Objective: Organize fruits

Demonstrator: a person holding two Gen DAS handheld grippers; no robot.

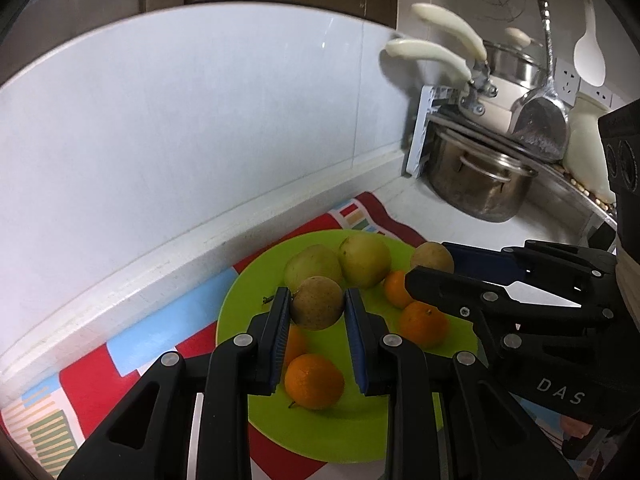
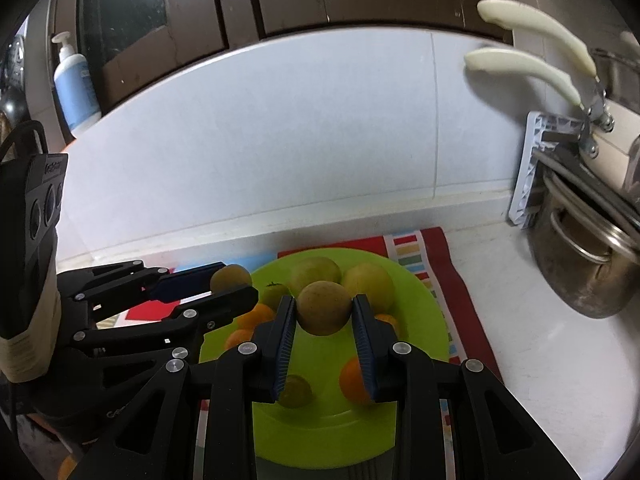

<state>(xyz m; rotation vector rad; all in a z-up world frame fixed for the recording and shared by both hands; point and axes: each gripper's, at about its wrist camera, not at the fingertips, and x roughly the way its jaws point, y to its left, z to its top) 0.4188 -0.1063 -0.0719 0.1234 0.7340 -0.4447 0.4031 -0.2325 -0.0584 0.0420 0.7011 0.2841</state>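
Fruit round, brownish, clamped in left tongs above plate; right tongs grip second fruit.

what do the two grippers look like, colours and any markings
Both the left gripper and right gripper are matte black linkage frames with silver rivets and blue ribbed finger pads. The right one's body carries white "DAS" lettering.

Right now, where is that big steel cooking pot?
The dull steel cooking pot stands on the white counter at the far right, beyond the round lime-green plate of fruit, tucked under a white rack by the wall.
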